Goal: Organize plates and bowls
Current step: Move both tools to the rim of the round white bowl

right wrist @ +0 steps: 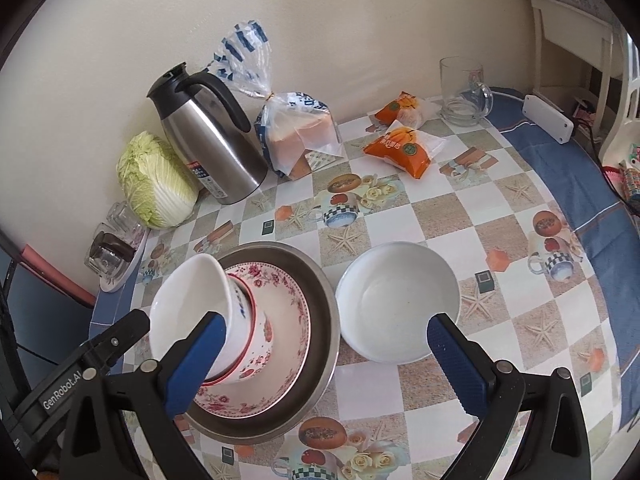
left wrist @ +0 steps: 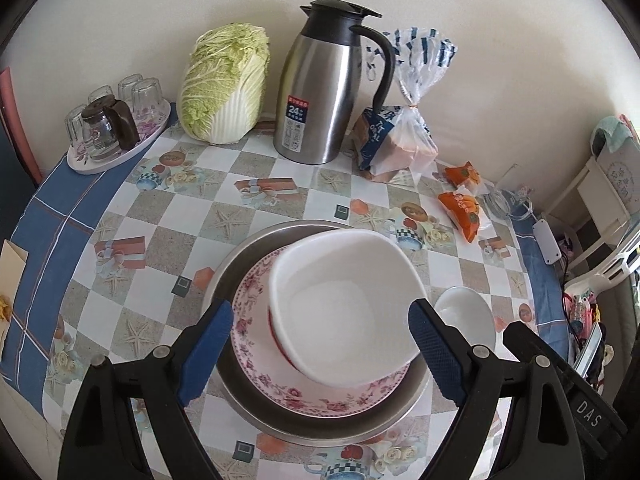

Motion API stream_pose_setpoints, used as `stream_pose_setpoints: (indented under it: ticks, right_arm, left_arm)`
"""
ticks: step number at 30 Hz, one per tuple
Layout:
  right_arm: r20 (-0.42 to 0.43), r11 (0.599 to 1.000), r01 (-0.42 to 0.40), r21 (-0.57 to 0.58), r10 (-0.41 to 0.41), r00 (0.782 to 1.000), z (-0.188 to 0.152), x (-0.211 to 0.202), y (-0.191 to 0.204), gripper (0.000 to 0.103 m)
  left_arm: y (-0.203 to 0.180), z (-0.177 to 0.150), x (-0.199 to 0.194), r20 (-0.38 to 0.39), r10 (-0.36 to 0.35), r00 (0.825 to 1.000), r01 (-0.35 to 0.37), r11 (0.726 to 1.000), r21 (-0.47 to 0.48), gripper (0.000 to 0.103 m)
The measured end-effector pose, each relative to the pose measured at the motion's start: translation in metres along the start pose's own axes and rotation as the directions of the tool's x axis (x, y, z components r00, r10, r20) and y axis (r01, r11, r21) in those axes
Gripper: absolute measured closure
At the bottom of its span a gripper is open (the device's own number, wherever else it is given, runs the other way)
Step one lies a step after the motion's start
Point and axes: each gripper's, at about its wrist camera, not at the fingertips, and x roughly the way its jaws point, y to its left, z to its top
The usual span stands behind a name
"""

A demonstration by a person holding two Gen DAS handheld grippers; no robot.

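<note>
tilted bowl on floral plate inside steel pan | plain white bowl just beside | left gripper wide, holding nothing | right gripper wide, empty | glazed, slippery, fragile, probably unstable: grip at rim

Both wrist cameras look steeply down, close — sharing the tilted bowl.

A tilted bowl sits on a plate inside a metal pan mid-table; another bowl stands just right; jug behind, by the table's far edge.
</note>
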Motion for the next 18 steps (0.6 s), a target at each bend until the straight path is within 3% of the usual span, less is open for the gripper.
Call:
stream_pose_setpoints:
  ticks: [18]
  right_arm:
    - [0.028,0.973,0.152,0.176,-0.159,0.987,0.013,-0.022,-0.115,0.001]
  left_arm:
    - [-0.109,-0.025,-0.002,-0.020,-0.131,0.991,0.133,0.974,0.185,0.013]
